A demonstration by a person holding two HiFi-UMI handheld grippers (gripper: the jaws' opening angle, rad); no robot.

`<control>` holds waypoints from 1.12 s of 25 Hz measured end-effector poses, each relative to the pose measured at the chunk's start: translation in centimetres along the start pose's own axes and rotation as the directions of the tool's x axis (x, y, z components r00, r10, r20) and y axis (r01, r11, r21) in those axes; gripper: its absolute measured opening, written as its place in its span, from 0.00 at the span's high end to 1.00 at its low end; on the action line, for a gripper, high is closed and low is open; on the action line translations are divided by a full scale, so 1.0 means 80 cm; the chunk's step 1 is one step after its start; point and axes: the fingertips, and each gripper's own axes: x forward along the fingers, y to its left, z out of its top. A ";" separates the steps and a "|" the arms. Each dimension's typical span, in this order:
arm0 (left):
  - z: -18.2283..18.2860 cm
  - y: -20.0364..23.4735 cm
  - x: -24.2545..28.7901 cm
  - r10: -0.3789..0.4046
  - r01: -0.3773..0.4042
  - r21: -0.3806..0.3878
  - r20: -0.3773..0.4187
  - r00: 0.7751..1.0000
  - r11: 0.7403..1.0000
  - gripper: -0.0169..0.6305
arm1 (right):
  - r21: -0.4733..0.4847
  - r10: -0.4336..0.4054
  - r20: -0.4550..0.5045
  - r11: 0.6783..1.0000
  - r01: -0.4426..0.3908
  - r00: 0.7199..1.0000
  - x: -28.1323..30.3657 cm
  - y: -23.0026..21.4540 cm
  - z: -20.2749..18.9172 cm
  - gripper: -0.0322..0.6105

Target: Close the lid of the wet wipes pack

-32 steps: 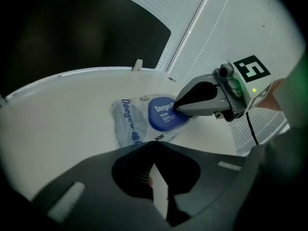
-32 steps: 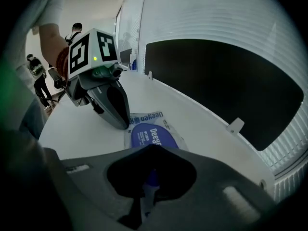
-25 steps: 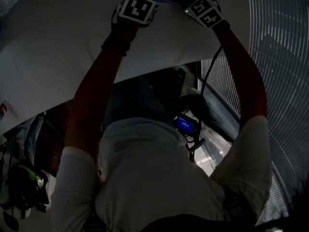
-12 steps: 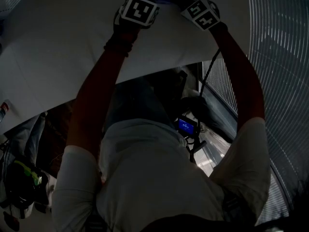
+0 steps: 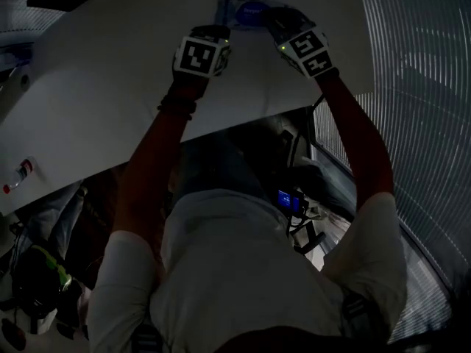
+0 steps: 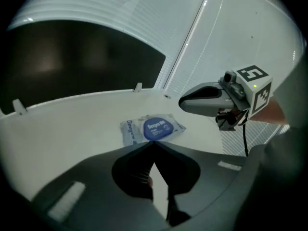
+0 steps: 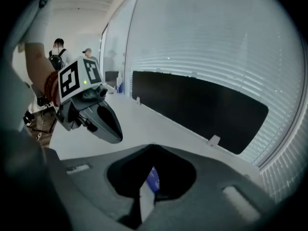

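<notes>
**Head view.** A white desk [image 5: 110,72] fills the upper part of the view, with the person's two arms stretched out over it. The wet wipes pack [image 5: 243,9] lies flat on the desk. It is just beyond the tips of the left gripper [image 5: 210,34] and slightly to that gripper's right. The right gripper [image 5: 276,22] comes in from the other side, and its front end reaches over the pack's near right edge. The two grippers are close side by side, each with its marker cube facing up.

**Left gripper view.** The jaws of the left gripper [image 6: 153,144] are shut, tips meeting in a point with nothing caught between them. The wet wipes pack [image 6: 153,129] is directly ahead of those tips, just beyond them on the desk [image 6: 72,129]. Its blue oval lid [image 6: 159,127] faces up and looks flat against the wrapper. The right gripper [image 6: 185,101] is ahead and to the right, above the desk. Its nose points toward the space over the pack and is apart from the pack in this view.

**Right gripper view.** The right gripper [image 7: 153,147] also has its jaws brought together at the tips. Through the hollow behind the tips a strip of the wet wipes pack [image 7: 152,179] shows blue and white, so the pack is below this gripper rather than ahead of it. Whether the gripper touches the pack cannot be told. The left gripper [image 7: 115,134] hangs to the left and a little ahead, above the desk [image 7: 144,124]. Two people [image 7: 60,52] stand far behind it.
</notes>
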 end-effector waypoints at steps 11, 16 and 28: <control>0.075 -0.075 -0.187 0.013 -0.043 0.103 0.272 0.962 0.994 0.97 | 0.197 -0.124 0.283 0.978 0.068 0.951 -0.142 0.065 0.166 0.95; 0.076 -0.107 -0.259 0.010 -0.074 0.166 0.360 0.933 0.983 0.97 | 0.212 -0.146 0.393 0.975 0.066 0.908 -0.200 0.108 0.230 0.95; 0.095 -0.202 -0.428 -0.077 -0.064 0.216 0.587 0.806 0.974 0.97 | 0.237 -0.214 0.554 0.967 0.094 0.804 -0.336 0.213 0.324 0.95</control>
